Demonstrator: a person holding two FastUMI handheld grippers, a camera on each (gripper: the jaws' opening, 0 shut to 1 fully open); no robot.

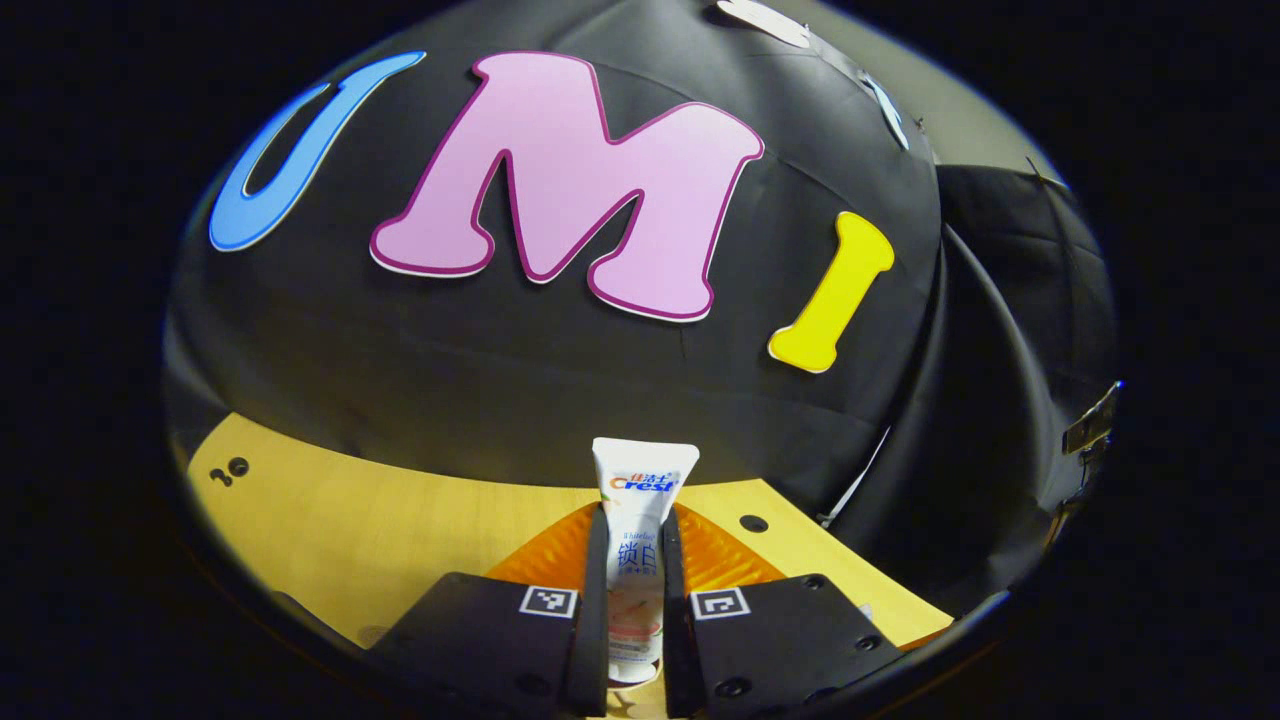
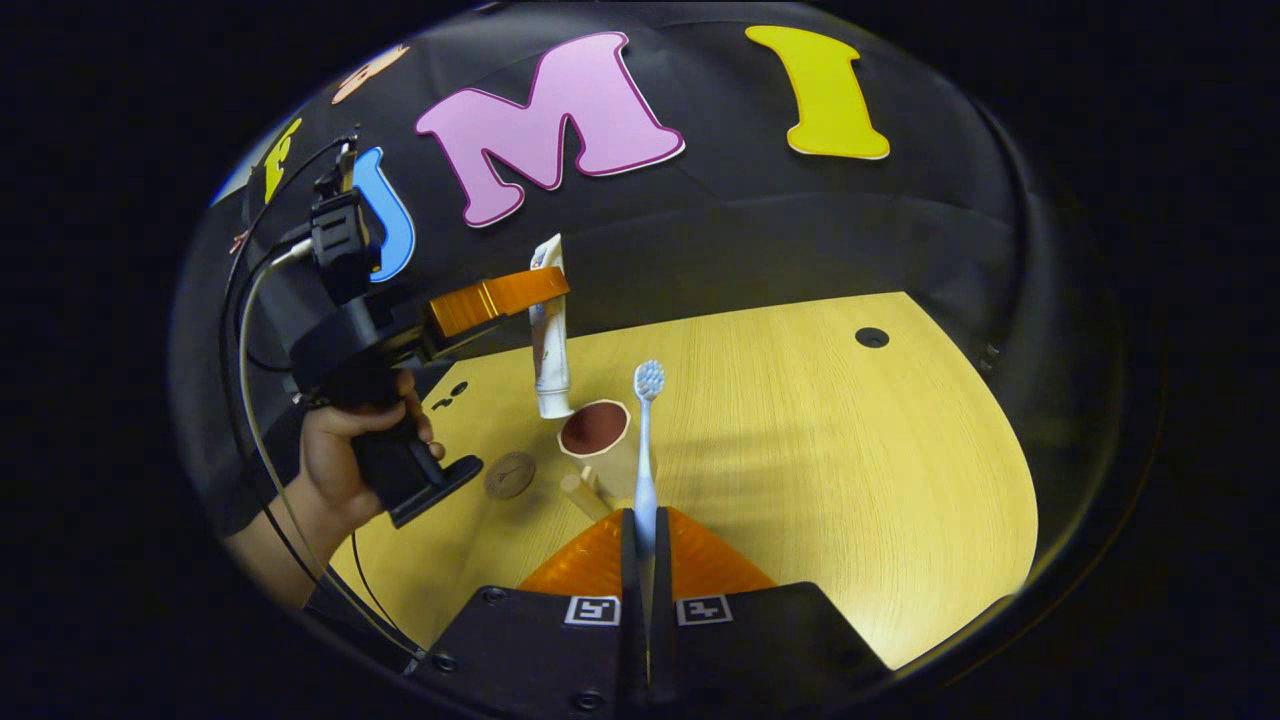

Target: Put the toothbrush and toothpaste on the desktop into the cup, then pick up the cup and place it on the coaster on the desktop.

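In the left gripper view my left gripper [image 1: 636,520] is shut on a white toothpaste tube [image 1: 640,490], which stands upright between the orange fingers, crimped end up. The right gripper view shows that same left gripper [image 2: 545,290] holding the toothpaste [image 2: 549,345] cap down, just above and left of the cream cup [image 2: 594,430] with its dark inside. My right gripper [image 2: 645,520] is shut on a light blue toothbrush [image 2: 645,450], bristle head up, just right of the cup. A round brown coaster [image 2: 510,475] lies on the desktop left of the cup.
The wooden desktop [image 2: 820,450] spreads wide to the right of the cup, with a cable hole [image 2: 872,337] at the back. A hand [image 2: 345,450] grips the left gripper's handle, with cables trailing down. The black booth wall stands close behind the desk.
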